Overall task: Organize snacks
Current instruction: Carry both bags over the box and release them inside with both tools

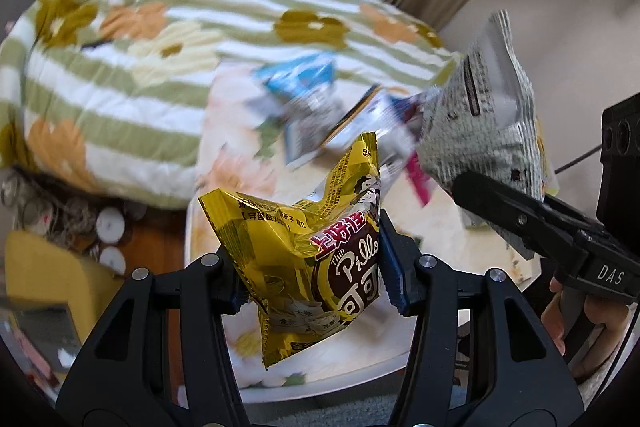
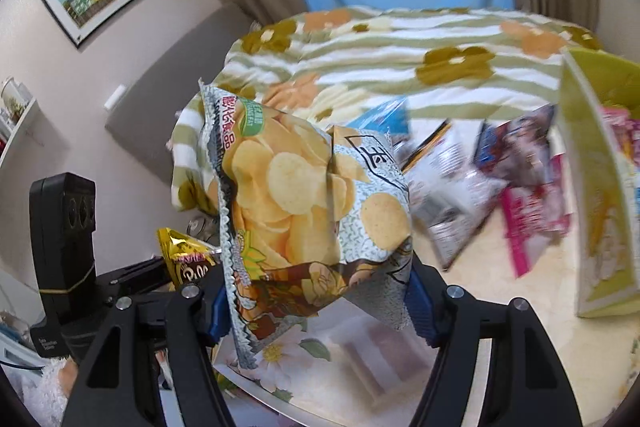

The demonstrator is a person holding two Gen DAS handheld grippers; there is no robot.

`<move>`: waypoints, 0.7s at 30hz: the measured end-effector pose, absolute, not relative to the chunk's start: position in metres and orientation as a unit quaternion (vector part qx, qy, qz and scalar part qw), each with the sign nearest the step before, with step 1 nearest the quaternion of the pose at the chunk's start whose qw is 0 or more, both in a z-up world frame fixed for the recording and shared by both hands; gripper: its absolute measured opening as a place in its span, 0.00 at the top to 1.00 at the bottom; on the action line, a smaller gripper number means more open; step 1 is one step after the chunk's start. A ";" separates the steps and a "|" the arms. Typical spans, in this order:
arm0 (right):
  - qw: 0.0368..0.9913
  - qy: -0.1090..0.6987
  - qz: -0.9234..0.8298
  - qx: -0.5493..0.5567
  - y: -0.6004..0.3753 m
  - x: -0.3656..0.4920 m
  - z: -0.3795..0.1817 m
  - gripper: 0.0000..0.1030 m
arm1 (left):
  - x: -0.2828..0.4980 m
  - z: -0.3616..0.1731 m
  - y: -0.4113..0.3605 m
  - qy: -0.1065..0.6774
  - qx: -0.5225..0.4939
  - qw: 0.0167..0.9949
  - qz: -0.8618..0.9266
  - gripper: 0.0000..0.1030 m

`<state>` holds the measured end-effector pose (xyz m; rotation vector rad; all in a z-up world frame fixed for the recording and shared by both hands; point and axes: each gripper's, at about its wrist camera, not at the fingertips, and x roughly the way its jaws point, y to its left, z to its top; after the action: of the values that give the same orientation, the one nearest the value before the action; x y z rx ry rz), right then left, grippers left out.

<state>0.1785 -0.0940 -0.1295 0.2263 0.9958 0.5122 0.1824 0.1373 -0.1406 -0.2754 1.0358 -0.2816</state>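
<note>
Left claw (image 1: pixel 316 263) clamped on a yellow snack packet (image 1: pixel 316 259), pads pinching both sides; packet hangs clear above the table (image 1: pixel 360 367) with its floral cloth. Right claw (image 2: pixel 320 303) clamped on a chip bag (image 2: pixel 308 203) – bag upright between the blue pads, lower end crumpled, also clear of the table. The two bags sit near each other, not touching; each claw shows up in the other's view. Loose packets (image 2: pixel 480 179) lie blurred on the table beyond, too smeared to tell apart; green box (image 2: pixel 596 195) stands at the right edge with pink packets inside – a striped flowered blanket (image 1: pixel 152 67) behind.
</note>
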 end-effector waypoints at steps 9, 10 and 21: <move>0.873 0.437 0.166 0.135 -0.202 0.180 -0.083 0.36 | 0.220 -0.090 0.036 0.452 -0.111 0.863 -0.194 0.52; 0.877 0.434 0.156 0.134 -0.219 0.181 -0.080 0.36 | 0.226 -0.086 0.020 0.449 -0.111 0.863 -0.200 0.52; 0.894 0.421 0.095 0.123 -0.374 0.204 -0.071 0.36 | 0.291 -0.077 -0.154 0.440 -0.113 0.860 -0.233 0.52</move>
<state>0.2037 -0.3739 -0.0707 0.2550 0.8734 0.1965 0.2914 -0.1537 -0.0768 -0.2380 0.9242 -0.4902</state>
